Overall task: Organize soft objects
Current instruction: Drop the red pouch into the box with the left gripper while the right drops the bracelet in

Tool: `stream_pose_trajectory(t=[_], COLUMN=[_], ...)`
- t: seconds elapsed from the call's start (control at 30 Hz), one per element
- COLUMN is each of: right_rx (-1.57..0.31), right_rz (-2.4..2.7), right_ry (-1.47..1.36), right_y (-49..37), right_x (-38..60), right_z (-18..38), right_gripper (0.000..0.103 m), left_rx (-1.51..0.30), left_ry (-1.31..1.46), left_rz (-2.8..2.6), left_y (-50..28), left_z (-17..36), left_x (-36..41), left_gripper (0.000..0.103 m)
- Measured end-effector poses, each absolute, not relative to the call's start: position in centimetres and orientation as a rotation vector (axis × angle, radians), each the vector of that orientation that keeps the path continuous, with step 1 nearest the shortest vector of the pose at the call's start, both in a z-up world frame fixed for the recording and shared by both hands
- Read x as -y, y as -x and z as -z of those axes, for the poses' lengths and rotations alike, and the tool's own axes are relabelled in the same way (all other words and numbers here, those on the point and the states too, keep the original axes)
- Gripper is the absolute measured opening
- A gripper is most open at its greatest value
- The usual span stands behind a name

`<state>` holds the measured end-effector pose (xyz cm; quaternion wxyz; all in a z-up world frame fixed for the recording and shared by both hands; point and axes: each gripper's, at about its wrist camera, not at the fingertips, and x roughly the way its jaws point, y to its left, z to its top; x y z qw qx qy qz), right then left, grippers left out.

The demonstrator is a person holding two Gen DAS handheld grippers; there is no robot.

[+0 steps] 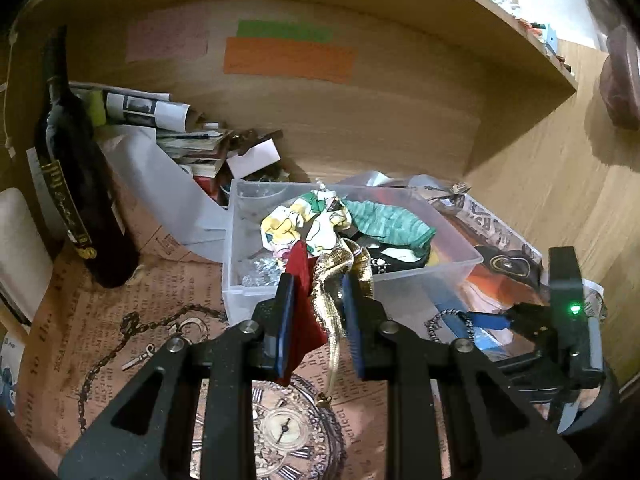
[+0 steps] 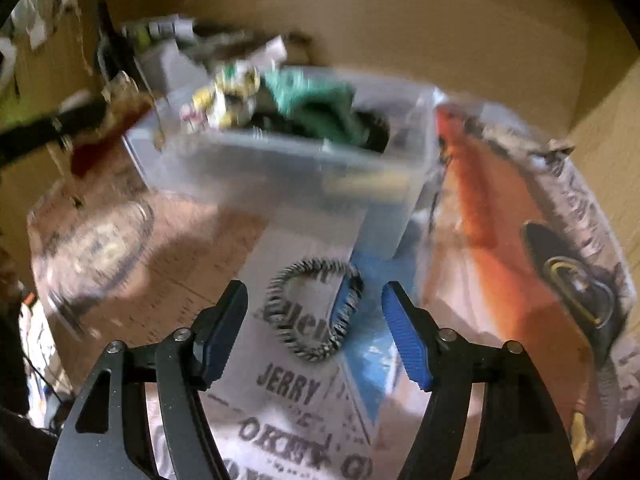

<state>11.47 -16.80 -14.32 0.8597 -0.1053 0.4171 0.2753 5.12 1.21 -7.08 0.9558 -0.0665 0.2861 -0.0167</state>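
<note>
My left gripper (image 1: 318,284) is shut on a red and gold cloth pouch (image 1: 320,300), held just in front of the near wall of a clear plastic bin (image 1: 248,280). The bin holds a yellow-white printed cloth (image 1: 296,228), a green cloth (image 1: 384,220) and a black item. My right gripper (image 2: 314,294) is open and empty, low over the newspaper, with a grey-black coiled scrunchie (image 2: 316,308) lying between its fingers. The right wrist view is blurred; it shows the bin (image 2: 280,172) and the left gripper with the pouch (image 2: 100,120) at upper left.
A dark wine bottle (image 1: 76,184) stands at the left. Stacked papers and books (image 1: 180,136) lie behind the bin. A chain with keys (image 1: 132,340) lies on the clock-print paper (image 1: 280,428). Wooden shelf walls (image 1: 400,112) close in the back and right. An orange printed sheet (image 2: 500,208) lies right of the bin.
</note>
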Motion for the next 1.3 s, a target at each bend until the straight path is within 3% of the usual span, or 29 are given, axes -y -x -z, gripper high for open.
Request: stream_pose_trajectory(t=[0.03, 0.07, 0.1, 0.17, 0.27, 0.8, 1.13, 1.23, 1.3], right_rx=[-0.867, -0.859, -0.858, -0.861, -0.843, -0.576, -0.671, -0.696, -0.698], right_rz=[-0.579, -0.574, -0.577, -0.591, -0.586, -0.598, -0.559, -0.541, -0.528], right_ry=[0.215, 0.212, 0.207, 0.189, 0.177, 0.126, 0.188, 0.197, 0.213], right_y=[-11.5, -11.5, -11.5, -11.5, -11.2, -11.4, -17.4, -17.9, -17.8], right_x=[17.0, 17.1, 17.1, 17.3, 17.7, 17.6, 14.9, 15.0, 15.1], right_z=[14.5, 14.5, 14.4, 14.1, 13.7, 6.0, 9.0, 9.8, 9.9], right_gripper=[0.065, 0.058, 0.04, 0.019, 0.015, 0.014, 0.015, 0.017, 0.028], left_rx=[-0.58, -0.579, -0.578, -0.575, -0.562, -0.51, -0.656, -0.665, -0.664], left_ry=[0.132, 0.129, 0.128, 0.128, 0.123, 0.094, 0.071, 0.058, 0.045], left_rz=[0.029, 0.025, 0.023, 0.02, 0.019, 0.006, 0.034, 0.034, 0.033], left_y=[-5.2, -5.2, -5.3, -5.4, -5.9, -10.6, -15.4, -15.9, -16.0], left_z=[7.1, 7.1, 7.1, 7.1, 6.8, 4.3, 8.3, 9.0, 9.2], left_x=[-1.2, -1.2, -1.3, -1.4, -1.6, -1.8, -1.2, -1.1, -0.9], left_gripper=[0.024, 0.024, 0.024, 0.024, 0.024, 0.024, 0.024, 0.025, 0.032])
